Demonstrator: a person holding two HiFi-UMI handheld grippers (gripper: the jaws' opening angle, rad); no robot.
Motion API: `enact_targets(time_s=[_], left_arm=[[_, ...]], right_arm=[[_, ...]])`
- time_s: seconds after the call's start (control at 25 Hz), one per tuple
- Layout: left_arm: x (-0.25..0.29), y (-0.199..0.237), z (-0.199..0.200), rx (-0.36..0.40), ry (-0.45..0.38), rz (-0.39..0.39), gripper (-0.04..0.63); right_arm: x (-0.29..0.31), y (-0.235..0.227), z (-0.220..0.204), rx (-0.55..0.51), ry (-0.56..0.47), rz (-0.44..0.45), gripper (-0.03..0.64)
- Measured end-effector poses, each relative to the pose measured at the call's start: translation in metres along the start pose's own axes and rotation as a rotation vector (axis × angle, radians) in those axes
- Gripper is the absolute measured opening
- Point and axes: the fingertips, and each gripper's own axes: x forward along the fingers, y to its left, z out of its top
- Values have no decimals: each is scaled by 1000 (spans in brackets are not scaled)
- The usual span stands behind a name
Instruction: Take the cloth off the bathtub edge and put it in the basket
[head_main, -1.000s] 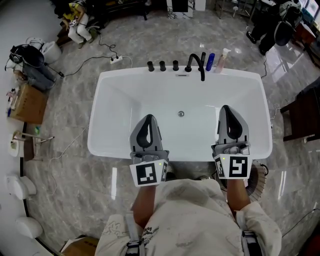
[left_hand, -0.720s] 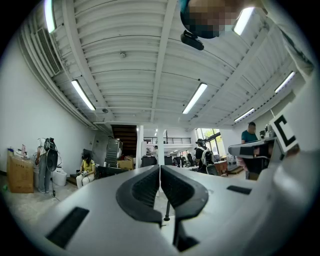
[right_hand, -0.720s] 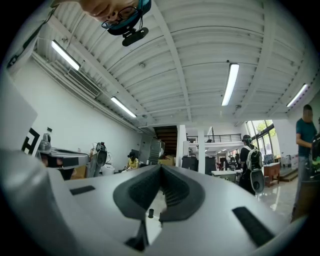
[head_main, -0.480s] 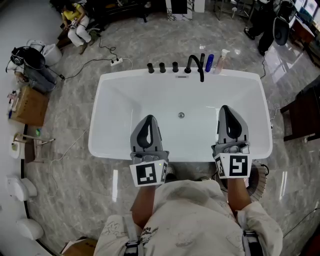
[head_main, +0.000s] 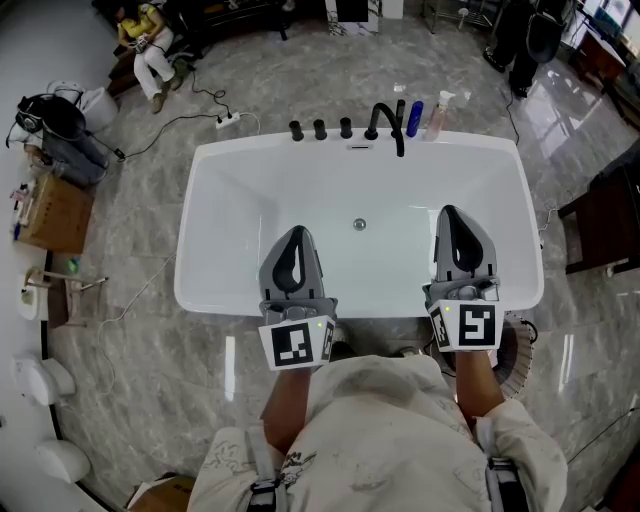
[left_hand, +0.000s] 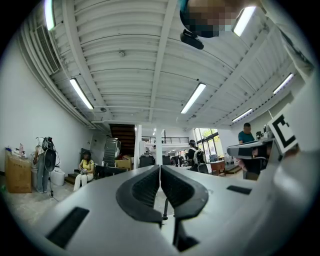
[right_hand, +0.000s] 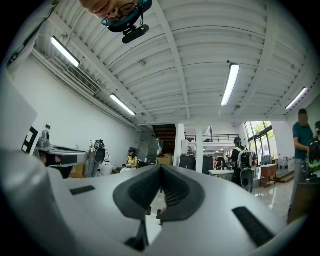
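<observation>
The white rectangular bathtub (head_main: 360, 265) spans the head view. A brown woven basket (head_main: 514, 362) stands just beside its near right corner, mostly hidden, and the cloth cannot be made out. Over the near rim, the left gripper (head_main: 296, 235) and right gripper (head_main: 453, 216) have their jaws pressed together, holding nothing.

We've got a black faucet (head_main: 385, 125) with a blue bottle (head_main: 414, 118) just beside it, a cardboard box (head_main: 58, 210) far left, and a power strip (head_main: 229, 120) on the floor.

Bright overhead tube lighting, fisheye-warped edges
</observation>
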Motion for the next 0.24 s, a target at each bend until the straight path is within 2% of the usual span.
enact_targets(time_s=[0.24], left_arm=[[-2,3,-6,2,-2,5,6]], right_arm=[[3,6,-2,21,-5,2,-11]])
